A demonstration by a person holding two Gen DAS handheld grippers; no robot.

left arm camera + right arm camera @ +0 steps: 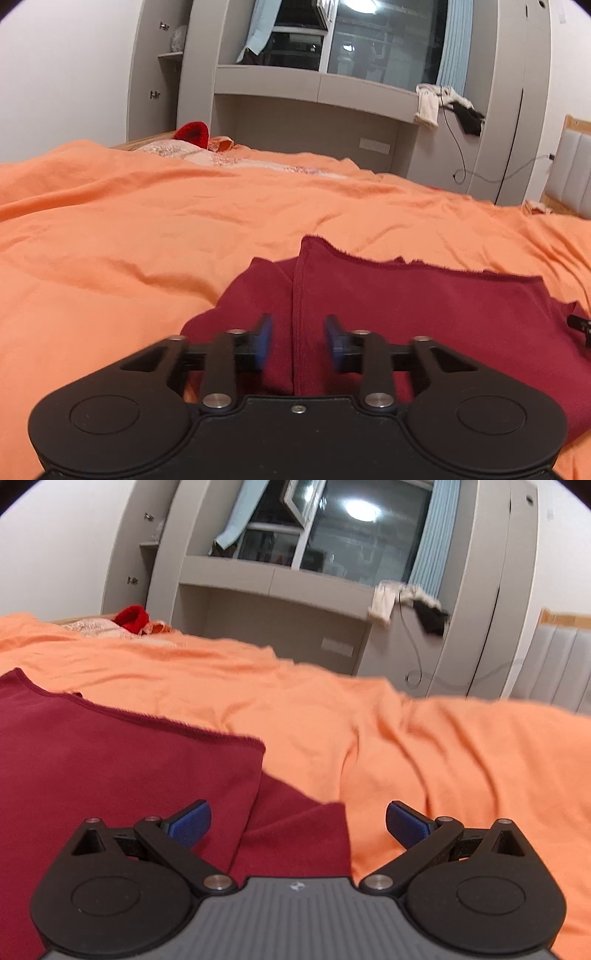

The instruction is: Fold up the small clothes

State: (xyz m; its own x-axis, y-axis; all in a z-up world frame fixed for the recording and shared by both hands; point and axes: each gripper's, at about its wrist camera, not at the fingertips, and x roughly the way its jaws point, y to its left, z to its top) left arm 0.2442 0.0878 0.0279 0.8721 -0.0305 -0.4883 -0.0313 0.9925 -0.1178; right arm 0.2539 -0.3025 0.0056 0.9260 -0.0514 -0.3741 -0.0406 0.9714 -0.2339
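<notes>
A dark red garment [424,306] lies flat on the orange bedspread [129,221], its body folded over with a sleeve part showing on each side. My left gripper [298,341] is open and empty, low over the garment's left fold edge, with blue pads either side of the seam. In the right wrist view the same garment [122,760] fills the lower left. My right gripper [298,825] is wide open and empty over the garment's right sleeve part [295,834], its right pad over the bedspread [443,746].
A red knitted item [192,133] and pale patterned cloth [177,149] lie at the bed's far side. A grey cabinet with shelf [314,85] and window stands behind, with clothes [443,103] and a dangling cable. A padded headboard [572,170] is at the right.
</notes>
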